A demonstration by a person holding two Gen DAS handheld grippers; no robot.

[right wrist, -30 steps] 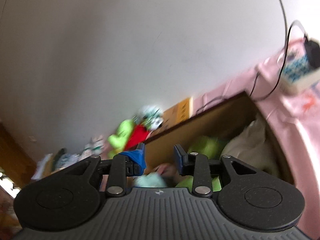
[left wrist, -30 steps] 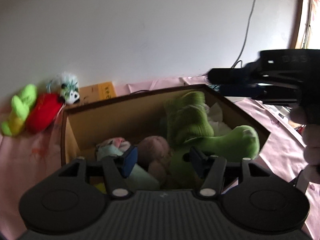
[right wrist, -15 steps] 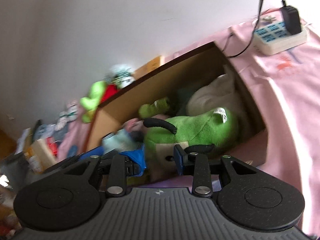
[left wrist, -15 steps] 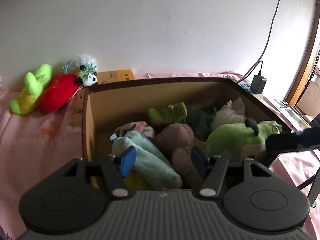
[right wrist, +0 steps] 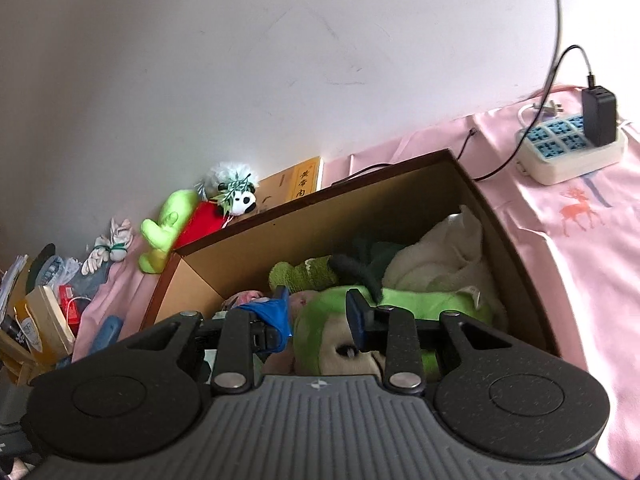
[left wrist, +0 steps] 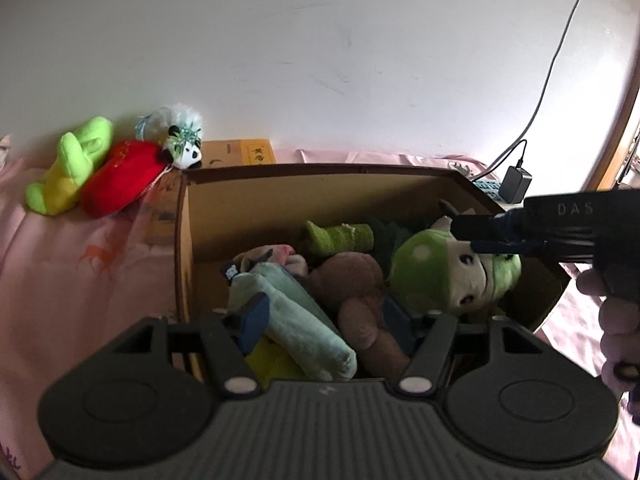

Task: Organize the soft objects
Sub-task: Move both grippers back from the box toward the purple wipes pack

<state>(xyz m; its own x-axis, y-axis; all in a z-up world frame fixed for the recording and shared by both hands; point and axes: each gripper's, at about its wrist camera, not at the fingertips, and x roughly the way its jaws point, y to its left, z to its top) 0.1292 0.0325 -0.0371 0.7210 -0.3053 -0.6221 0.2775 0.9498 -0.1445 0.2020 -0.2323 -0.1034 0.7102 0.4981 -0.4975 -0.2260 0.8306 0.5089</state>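
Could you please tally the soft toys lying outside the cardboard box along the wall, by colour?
Lime green plush: 1
Red plush: 1
White panda plush: 1
Total: 3

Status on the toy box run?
Left gripper open over box, jaws just widened, empty. Right gripper narrow at green plush head, grip unclear. Lime plush, red plush, panda outside, by wall.
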